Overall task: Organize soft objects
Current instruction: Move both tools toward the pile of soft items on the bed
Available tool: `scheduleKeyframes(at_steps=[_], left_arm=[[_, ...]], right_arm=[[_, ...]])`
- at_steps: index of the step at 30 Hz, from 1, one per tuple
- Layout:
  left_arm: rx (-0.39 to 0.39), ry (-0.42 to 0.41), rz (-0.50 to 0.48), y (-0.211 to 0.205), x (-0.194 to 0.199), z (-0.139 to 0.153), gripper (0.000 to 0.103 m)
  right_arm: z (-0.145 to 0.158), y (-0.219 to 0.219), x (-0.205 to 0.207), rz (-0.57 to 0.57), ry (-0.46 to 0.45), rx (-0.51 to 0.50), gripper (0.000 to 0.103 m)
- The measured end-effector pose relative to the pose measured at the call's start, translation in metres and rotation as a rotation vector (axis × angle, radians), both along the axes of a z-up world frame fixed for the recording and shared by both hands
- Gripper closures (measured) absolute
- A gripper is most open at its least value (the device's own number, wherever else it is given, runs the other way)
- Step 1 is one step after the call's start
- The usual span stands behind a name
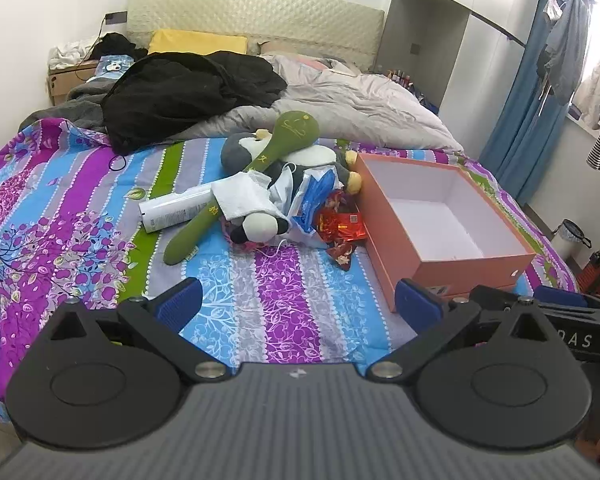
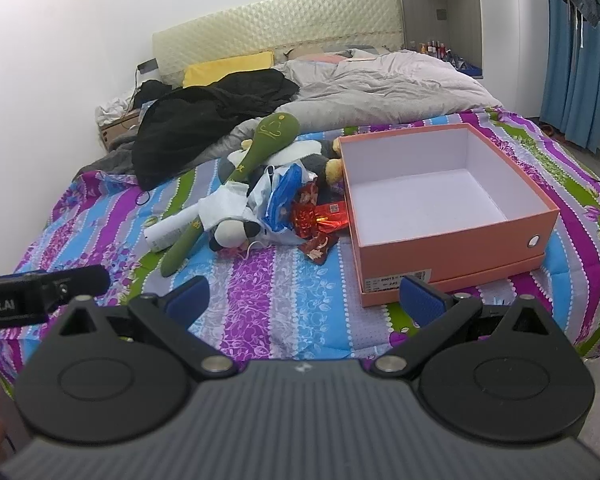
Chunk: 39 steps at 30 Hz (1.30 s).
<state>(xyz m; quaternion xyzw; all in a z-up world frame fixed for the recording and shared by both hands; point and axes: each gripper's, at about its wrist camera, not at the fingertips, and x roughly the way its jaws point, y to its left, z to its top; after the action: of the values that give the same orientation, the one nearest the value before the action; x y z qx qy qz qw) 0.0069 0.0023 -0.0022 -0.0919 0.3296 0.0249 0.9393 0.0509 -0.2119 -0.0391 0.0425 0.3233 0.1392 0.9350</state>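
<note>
A pile of soft things lies mid-bed: a long green plush, a grey and white penguin plush, a black and white plush, a white cloth, a blue and white plastic bag and red foil wrappers. An open orange box stands right of the pile, empty. My left gripper and right gripper are open and empty, hovering over the bedspread short of the pile.
A white spray can lies left of the pile. Black clothes and a grey duvet cover the far bed. The striped bedspread lies in front. Blue curtains and hanging clothes stand at right.
</note>
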Motion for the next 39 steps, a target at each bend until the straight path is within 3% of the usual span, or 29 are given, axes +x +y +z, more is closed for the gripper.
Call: scheduleKeyframes(at_steps=[39], left_arm=[[-0.013,0.028,-0.004,0.0033,0.0049,-0.0094,0.0]], right_arm=[[-0.0089,-0.0006,0.0015,-0.009,0.025,0.0,0.0]])
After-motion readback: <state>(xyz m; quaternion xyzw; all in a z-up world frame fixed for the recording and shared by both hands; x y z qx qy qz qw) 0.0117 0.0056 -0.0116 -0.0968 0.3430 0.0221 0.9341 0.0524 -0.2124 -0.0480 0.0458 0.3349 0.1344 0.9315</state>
